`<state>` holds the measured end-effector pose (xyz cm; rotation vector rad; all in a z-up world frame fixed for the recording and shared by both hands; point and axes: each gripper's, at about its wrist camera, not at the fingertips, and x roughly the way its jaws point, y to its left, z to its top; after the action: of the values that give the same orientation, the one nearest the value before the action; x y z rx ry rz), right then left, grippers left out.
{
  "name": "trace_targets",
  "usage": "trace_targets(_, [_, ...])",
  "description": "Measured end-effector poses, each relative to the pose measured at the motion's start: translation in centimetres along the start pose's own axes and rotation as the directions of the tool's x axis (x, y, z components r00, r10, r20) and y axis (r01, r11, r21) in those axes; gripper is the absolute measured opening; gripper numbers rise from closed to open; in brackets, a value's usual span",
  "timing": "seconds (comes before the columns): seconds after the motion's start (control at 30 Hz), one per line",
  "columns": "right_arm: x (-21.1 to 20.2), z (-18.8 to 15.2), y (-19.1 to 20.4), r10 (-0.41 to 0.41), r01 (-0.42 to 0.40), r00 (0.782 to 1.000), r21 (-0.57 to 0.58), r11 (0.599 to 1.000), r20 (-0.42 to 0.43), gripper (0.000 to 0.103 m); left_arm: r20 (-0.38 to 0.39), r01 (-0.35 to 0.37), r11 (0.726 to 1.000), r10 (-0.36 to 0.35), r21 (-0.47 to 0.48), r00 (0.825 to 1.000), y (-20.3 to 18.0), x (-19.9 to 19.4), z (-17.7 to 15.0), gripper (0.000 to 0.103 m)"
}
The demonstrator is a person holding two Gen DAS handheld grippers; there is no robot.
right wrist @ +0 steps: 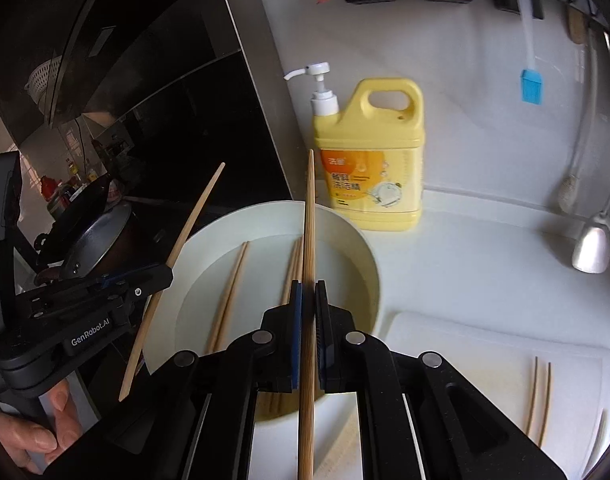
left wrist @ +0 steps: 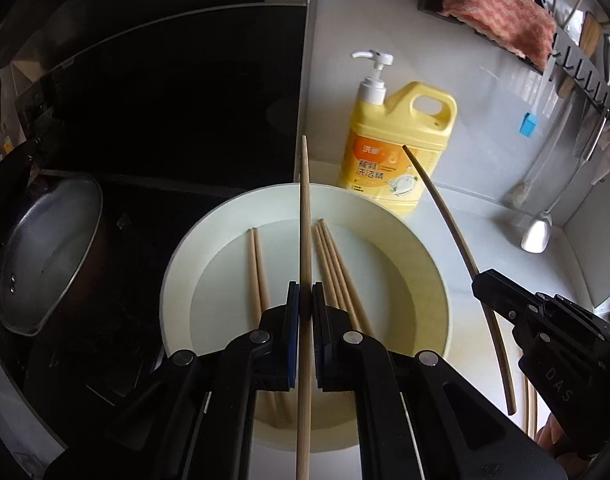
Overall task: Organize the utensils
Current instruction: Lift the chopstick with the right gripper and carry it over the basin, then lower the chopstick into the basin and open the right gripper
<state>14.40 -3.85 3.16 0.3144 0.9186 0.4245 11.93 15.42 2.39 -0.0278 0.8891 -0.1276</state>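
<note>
A white bowl [left wrist: 425,248] holds several wooden chopsticks [left wrist: 257,264] lying in water. My left gripper [left wrist: 305,286] is shut on one light wooden chopstick [left wrist: 305,208], held above the bowl and pointing away. To its right, my right gripper [left wrist: 479,280] grips another chopstick [left wrist: 437,200]. In the right wrist view my right gripper [right wrist: 308,283] is shut on a chopstick [right wrist: 309,208] over the bowl [right wrist: 357,240]. My left gripper [right wrist: 167,272] holds its chopstick [right wrist: 193,220] at the left. Two chopsticks [right wrist: 541,396] lie on a white cutting board [right wrist: 485,344].
A yellow pump bottle of dish soap [right wrist: 369,160] stands behind the bowl. A metal pan [left wrist: 45,252] sits on the dark stove at left. A ladle [right wrist: 591,248], a blue brush [right wrist: 531,86] and a pink cloth [left wrist: 493,8] hang on the wall rack. A hand [right wrist: 45,432] grips the left tool.
</note>
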Motion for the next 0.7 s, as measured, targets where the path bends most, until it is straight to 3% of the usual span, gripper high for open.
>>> trace_targets(0.37, [7.2, 0.7, 2.2, -0.009, 0.012, 0.993, 0.027, 1.000, -0.120, 0.006, -0.099, 0.019, 1.000, -0.021, -0.019, 0.995, 2.6, 5.4, 0.1, 0.007])
trace_targets(0.7, [10.4, -0.3, 2.7, -0.028, 0.035, 0.977, 0.033, 0.999, -0.211, 0.006, -0.167, 0.019, 0.999, -0.024, -0.031, 0.986, 3.4, 9.1, -0.7, 0.007])
